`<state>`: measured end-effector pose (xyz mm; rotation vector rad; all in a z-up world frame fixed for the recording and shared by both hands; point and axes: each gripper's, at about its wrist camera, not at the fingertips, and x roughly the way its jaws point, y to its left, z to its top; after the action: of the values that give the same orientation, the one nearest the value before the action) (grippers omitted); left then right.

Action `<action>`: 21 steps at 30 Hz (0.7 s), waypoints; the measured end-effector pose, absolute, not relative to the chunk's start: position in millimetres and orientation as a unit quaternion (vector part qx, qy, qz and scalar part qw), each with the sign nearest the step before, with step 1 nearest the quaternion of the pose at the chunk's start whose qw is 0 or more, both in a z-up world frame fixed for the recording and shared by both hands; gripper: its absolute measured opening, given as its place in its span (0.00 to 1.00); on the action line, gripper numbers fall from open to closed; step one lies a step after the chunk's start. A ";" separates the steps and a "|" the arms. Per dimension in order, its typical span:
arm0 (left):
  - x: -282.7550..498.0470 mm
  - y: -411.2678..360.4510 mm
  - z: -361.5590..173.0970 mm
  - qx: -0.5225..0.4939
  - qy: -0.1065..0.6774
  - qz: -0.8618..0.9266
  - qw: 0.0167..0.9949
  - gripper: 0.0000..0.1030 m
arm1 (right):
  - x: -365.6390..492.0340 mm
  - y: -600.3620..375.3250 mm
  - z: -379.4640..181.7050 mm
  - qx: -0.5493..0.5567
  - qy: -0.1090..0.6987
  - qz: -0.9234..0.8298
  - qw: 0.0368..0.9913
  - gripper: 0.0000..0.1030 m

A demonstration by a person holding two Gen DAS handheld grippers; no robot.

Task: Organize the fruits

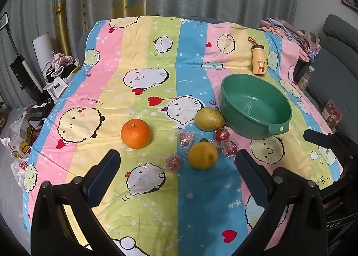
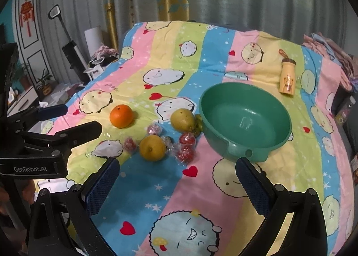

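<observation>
An orange (image 1: pixel 135 133) (image 2: pixel 121 116), a yellow-green pear (image 1: pixel 209 119) (image 2: pixel 183 120) and a yellow lemon-like fruit (image 1: pixel 202 155) (image 2: pixel 152 147) lie on the striped cartoon cloth (image 1: pixel 143 59). Several small red fruits in clear wrap (image 1: pixel 226 141) (image 2: pixel 185 147) lie among them. A green bowl (image 1: pixel 257 90) (image 2: pixel 277 103) stands empty to the right, the pear beside its rim. My left gripper (image 1: pixel 176 164) (image 2: pixel 78 119) hovers open in front of the fruits. My right gripper (image 2: pixel 177 172) is open too, nearer the bowl; one of its fingertips (image 1: pixel 317 138) shows in the left wrist view.
A small yellow bottle (image 1: pixel 258 60) (image 2: pixel 287 82) lies behind the bowl. Folded clothes (image 1: pixel 288 29) are piled at the table's far right corner. Bags and boxes (image 1: pixel 33 108) clutter the floor on the left. Curtains hang behind the table.
</observation>
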<state>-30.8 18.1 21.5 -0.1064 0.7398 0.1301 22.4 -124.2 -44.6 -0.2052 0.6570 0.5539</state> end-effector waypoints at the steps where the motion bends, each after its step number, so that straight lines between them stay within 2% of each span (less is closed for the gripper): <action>1: -30.1 17.9 20.7 -0.052 0.362 0.063 0.929 1.00 | 24.0 -124.3 -45.4 -0.100 0.319 0.268 0.903 1.00; 6: -23.8 18.0 13.2 -0.058 0.370 0.056 0.925 1.00 | 30.0 -124.3 -52.4 -0.094 0.323 0.277 0.900 1.00; 21: -20.9 49.2 -55.7 -0.195 0.403 -0.080 0.891 0.99 | 54.6 -117.7 -114.6 -0.021 0.383 0.346 0.856 1.00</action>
<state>-20.9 49.2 -55.7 -0.4054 0.8364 -0.1670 54.6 -117.7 -114.6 -0.0444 0.8057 0.7282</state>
